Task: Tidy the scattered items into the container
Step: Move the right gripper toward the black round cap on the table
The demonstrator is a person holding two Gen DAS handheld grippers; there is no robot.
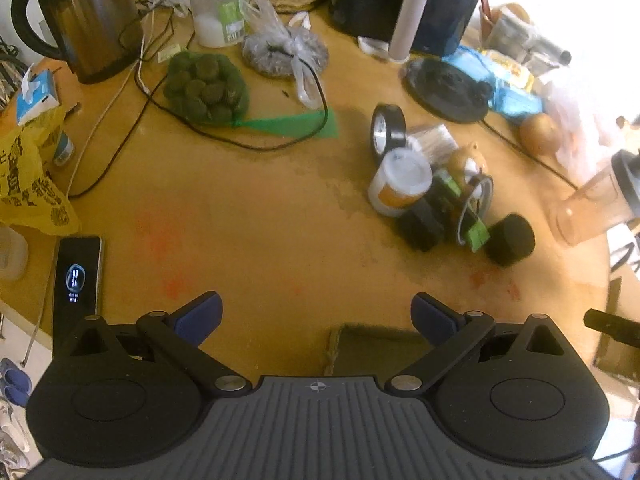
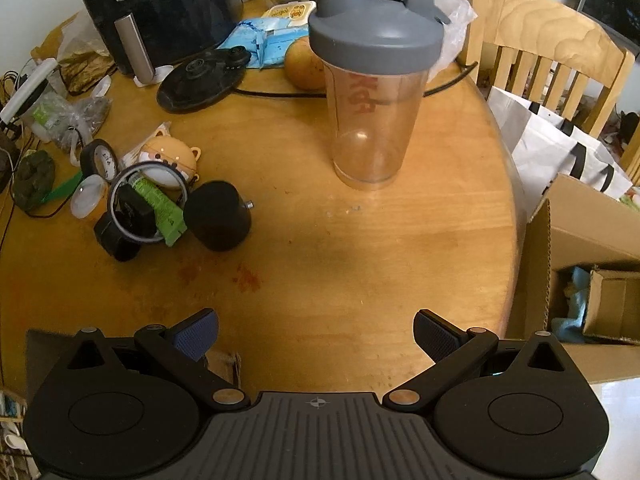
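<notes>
A pile of small items lies on the round wooden table (image 1: 280, 200): a white pill bottle (image 1: 400, 182), a roll of black tape (image 1: 387, 130), a black cylinder (image 1: 510, 240), a green pack (image 1: 476, 234) and an orange bear-shaped toy (image 1: 464, 162). The same pile shows at the left in the right wrist view, with the black cylinder (image 2: 218, 216) and bear toy (image 2: 168, 158). My left gripper (image 1: 316, 314) is open and empty, short of the pile. My right gripper (image 2: 316, 332) is open and empty over bare table. A brown container edge (image 1: 372, 344) sits under the left gripper.
A kettle (image 1: 88, 20), a green net bag (image 1: 206, 88), cables and a phone (image 1: 76, 280) lie to the left. A clear shaker bottle (image 2: 374, 92) stands ahead of the right gripper. An air fryer (image 2: 160, 4), a chair (image 2: 548, 40) and a cardboard box (image 2: 592, 272) are around.
</notes>
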